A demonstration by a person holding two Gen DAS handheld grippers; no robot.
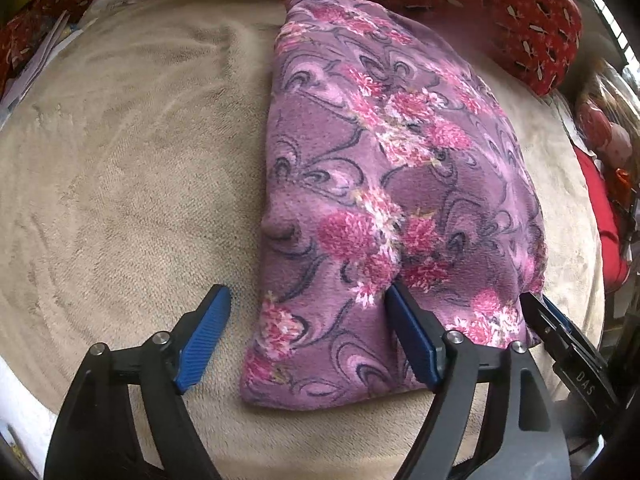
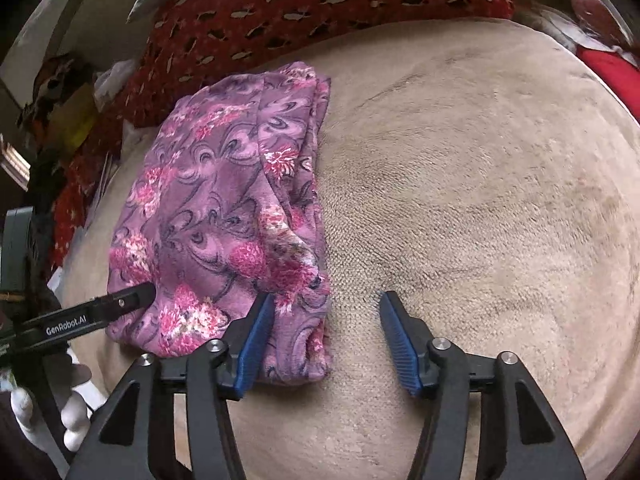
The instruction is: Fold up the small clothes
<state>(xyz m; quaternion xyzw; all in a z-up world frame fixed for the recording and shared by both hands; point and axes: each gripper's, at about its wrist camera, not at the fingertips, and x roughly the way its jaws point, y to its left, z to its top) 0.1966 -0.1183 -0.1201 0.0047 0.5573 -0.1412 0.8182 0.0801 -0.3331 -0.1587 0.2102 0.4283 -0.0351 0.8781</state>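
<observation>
A beige plush blanket covered the bed and carried everything inspected. Along its far edge lay a red patterned cloth, bunched up against the blanket's rim. Some papers showed at the far left corner, too blurred to identify further.

The folded purple floral garment lay flat on the blanket as a long, narrow bundle, running from the near edge toward the far edge, where its far end reached almost to the red patterned cloth. Several layers were visible along its right-hand fold in the right wrist view. A small pucker stood on its left side about midway along.

The left tool stood with its jaws spread wide, gripping nothing. Its left blue pad was over bare blanket just beside the garment; its right blue pad rested against the top of the garment near the near end. Whether that pad pressed into the cloth could not be determined.

The right tool also stood parted and held nothing. Its left pad lay on the garment's near right corner; its right pad was over bare blanket, apart from the cloth.

A hand in a white glove was visible beneath the left tool's body at the near left.
</observation>
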